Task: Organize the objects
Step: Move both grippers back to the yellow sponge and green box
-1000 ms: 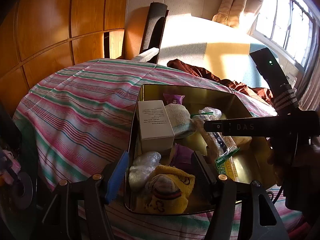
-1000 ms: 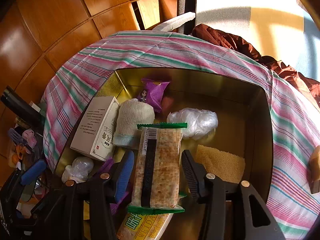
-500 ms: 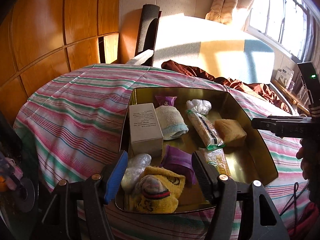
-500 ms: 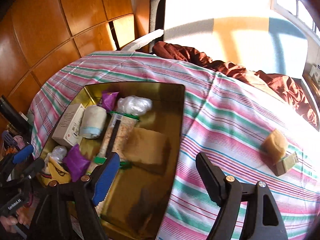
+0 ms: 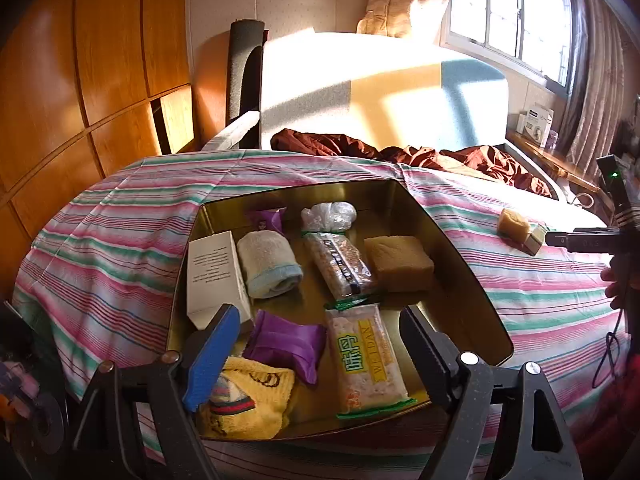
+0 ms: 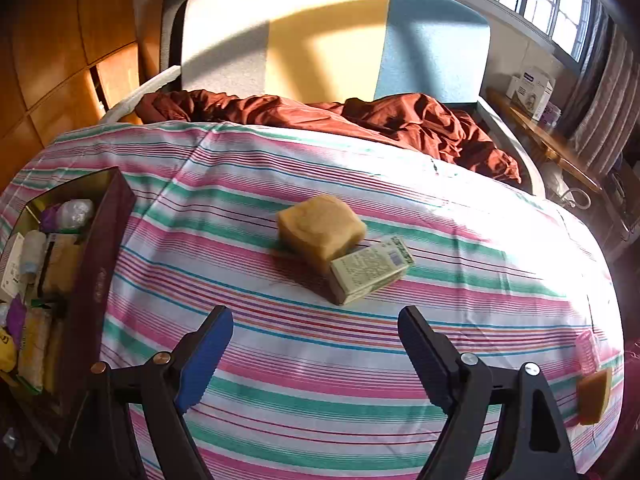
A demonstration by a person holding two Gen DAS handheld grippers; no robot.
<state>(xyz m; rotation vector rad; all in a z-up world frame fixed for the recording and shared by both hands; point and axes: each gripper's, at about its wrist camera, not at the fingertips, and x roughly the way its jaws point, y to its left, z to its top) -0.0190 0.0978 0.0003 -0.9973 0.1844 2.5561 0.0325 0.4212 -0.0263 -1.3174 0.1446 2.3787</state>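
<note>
Sunlight floods the striped bedsheet [image 6: 280, 344]; my right claw [image 6: 316, 344] has just spread, empty, above it, my left claw [image 5: 316, 344] likewise over the gold tin [image 5: 460, 264].

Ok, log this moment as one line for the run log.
left hand-held gripper: open, jaws just opening, over tin | right hand-held gripper: open, jaws just opening, empty, facing soap bar and small box on bedsheet

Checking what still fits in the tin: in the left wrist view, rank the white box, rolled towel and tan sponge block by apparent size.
1. white box
2. rolled towel and tan sponge block: too alike to separate.
</note>
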